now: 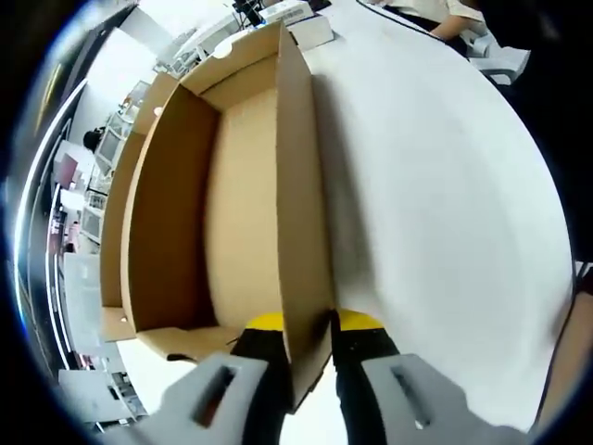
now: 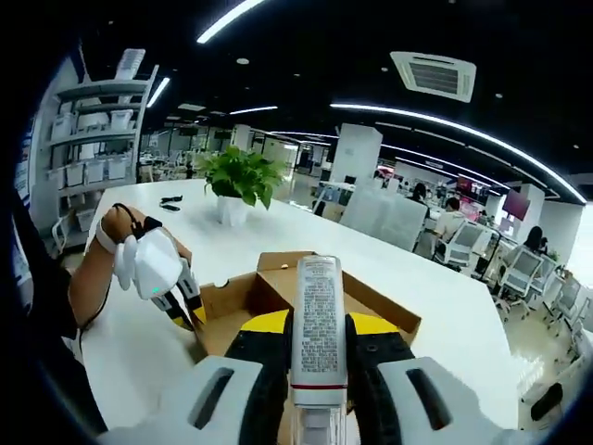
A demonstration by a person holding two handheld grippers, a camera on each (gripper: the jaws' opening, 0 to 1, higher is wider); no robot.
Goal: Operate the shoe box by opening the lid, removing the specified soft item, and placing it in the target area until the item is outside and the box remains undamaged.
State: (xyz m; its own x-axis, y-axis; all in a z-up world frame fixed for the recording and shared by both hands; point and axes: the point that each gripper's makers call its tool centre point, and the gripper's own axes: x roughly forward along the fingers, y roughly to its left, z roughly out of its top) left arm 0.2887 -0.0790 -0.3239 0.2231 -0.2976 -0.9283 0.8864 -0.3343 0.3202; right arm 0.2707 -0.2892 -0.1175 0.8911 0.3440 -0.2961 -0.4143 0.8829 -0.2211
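The open brown shoe box [image 1: 243, 213] lies on the white table [image 1: 435, 185], and the part of its inside that shows is bare cardboard. My left gripper [image 1: 310, 345] is shut on the box's near side wall [image 1: 298, 185], one jaw inside and one outside. In the right gripper view, my right gripper [image 2: 318, 328] is shut on a white tube-like item [image 2: 318, 287] with printed text, held upright above the box [image 2: 394, 313]. The left gripper [image 2: 183, 301], held by a person's hand [image 2: 125, 246], sits at the box's left edge.
A potted green plant [image 2: 243, 181] stands on the white table [image 2: 445, 301] beyond the box. Small dark objects [image 2: 171, 201] lie near it. Shelves [image 2: 97, 139] stand at the left. Office chairs and people are far off at the right.
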